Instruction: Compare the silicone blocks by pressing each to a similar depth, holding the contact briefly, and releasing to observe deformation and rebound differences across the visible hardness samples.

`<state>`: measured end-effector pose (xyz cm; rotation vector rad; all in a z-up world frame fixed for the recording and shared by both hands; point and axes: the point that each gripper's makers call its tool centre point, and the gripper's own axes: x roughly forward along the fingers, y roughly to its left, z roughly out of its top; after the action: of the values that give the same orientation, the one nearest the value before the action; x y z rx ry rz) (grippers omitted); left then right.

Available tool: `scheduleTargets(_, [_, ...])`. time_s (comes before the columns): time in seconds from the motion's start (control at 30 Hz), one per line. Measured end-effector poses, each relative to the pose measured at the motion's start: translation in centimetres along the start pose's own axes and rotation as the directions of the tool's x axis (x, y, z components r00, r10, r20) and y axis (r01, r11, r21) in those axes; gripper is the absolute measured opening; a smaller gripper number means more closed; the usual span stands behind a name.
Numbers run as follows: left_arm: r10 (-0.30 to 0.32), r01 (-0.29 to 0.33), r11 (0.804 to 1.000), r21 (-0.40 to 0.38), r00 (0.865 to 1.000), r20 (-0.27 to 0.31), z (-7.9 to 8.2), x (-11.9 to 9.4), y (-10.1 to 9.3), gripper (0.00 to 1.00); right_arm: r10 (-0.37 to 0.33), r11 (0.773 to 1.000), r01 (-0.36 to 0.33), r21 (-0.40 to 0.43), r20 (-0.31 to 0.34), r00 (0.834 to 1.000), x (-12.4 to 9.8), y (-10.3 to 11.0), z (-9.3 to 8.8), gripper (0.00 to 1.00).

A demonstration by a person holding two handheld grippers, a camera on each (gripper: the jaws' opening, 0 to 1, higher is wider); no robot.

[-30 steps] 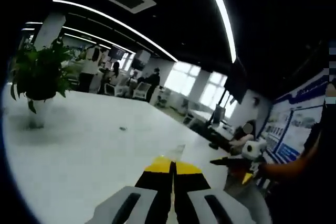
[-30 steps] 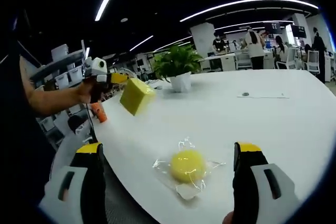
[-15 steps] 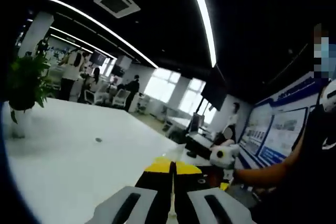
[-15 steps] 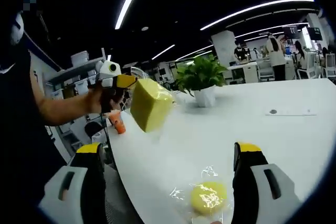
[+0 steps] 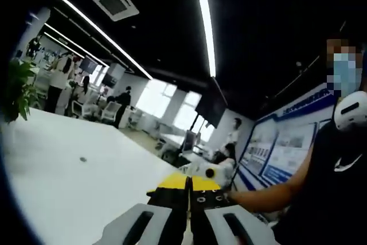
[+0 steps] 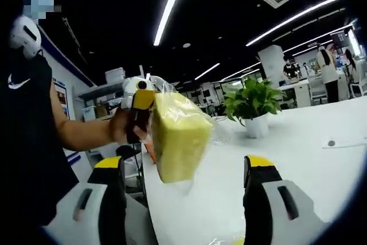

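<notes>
In the right gripper view, the left hand-held gripper (image 6: 150, 104) is raised on a bent, level forearm, its jaws clamped on the wrapped yellow silicone block (image 6: 176, 136), which hangs above the white surface (image 6: 298, 159). The right hand-held gripper (image 6: 182, 170) stands wide open with nothing between its jaws, just below the block. A potted plant (image 6: 252, 107) sits beyond.

The left gripper view looks out along its own shut jaws, low over the white table (image 5: 69, 182) toward the far windows. The right gripper view looks between its own spread jaws, back at the left gripper (image 6: 143, 100) close ahead. Both views share the table and the potted plant (image 6: 252, 102).
</notes>
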<state>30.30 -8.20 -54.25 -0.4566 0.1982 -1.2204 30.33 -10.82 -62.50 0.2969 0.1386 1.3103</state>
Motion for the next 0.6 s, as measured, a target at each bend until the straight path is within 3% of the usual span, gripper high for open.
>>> scheduleTargets(0.2, [-0.025, 0.025, 1.0, -0.012, 0.999, 0.022, 0.5, 0.3, -0.7, 0.0, 0.044, 0.998, -0.047, 0.029, 0.071, 0.997, 0.4, 1.0, 1.3, 0.6])
scheduleTargets(0.43, [-0.037, 0.038, 0.999, -0.015, 0.999, 0.033, 0.6, 0.6, -1.3, 0.0, 0.064, 0.996, -0.07, 0.064, 0.092, 0.994, 0.9, 1.5, 1.5, 0.49])
scheduleTargets(0.6, [-0.039, 0.04, 0.999, -0.019, 0.999, 0.036, 0.4, 0.7, -1.2, 0.0, 0.074, 0.995, -0.08, 0.062, 0.099, 0.992, 1.1, 1.8, 1.4, 0.33])
